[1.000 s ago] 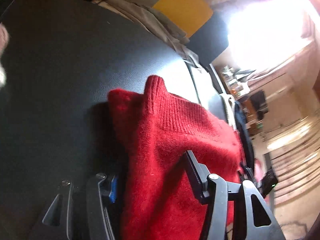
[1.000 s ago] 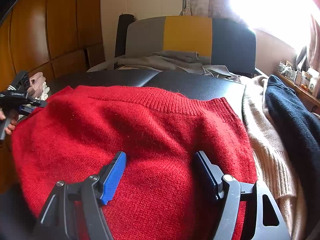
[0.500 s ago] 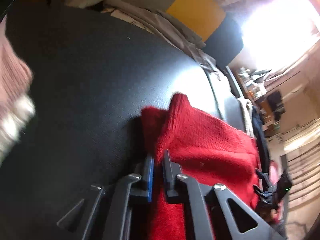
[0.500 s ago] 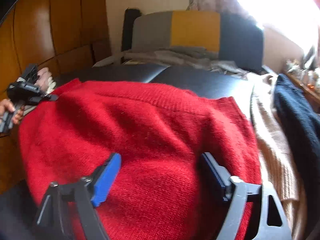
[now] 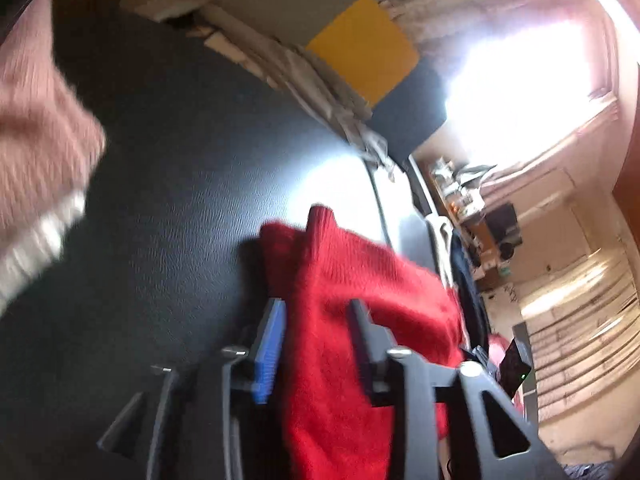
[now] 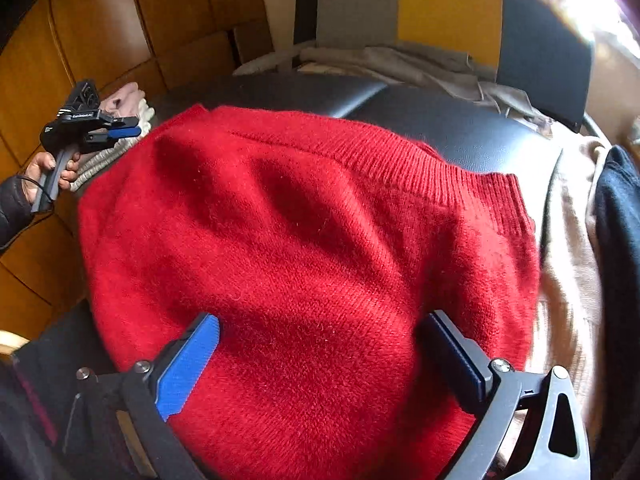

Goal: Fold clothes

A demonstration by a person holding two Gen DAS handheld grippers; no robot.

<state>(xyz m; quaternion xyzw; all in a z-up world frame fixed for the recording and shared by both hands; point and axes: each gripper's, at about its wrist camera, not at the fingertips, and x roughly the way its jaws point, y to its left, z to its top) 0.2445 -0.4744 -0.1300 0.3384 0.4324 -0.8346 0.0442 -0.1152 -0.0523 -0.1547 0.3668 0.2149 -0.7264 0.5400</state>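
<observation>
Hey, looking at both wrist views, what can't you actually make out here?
- Left wrist view: the pink knit at the left edge is motion-blurred and cut off.
- Left wrist view: the shelf clutter is too small and washed out by window glare.
- Right wrist view: the near edge of the red sweater is hidden behind the right gripper.
- Right wrist view: the navy garment is cut off at the right edge.

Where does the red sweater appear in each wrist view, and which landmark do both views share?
Left wrist view: the red sweater lies low and centre, between the open left claw's fingers, on the black surface.
Right wrist view: the red sweater fills the middle, ahead of the open right claw.
Shared landmark: the yellow panel at the back.
</observation>
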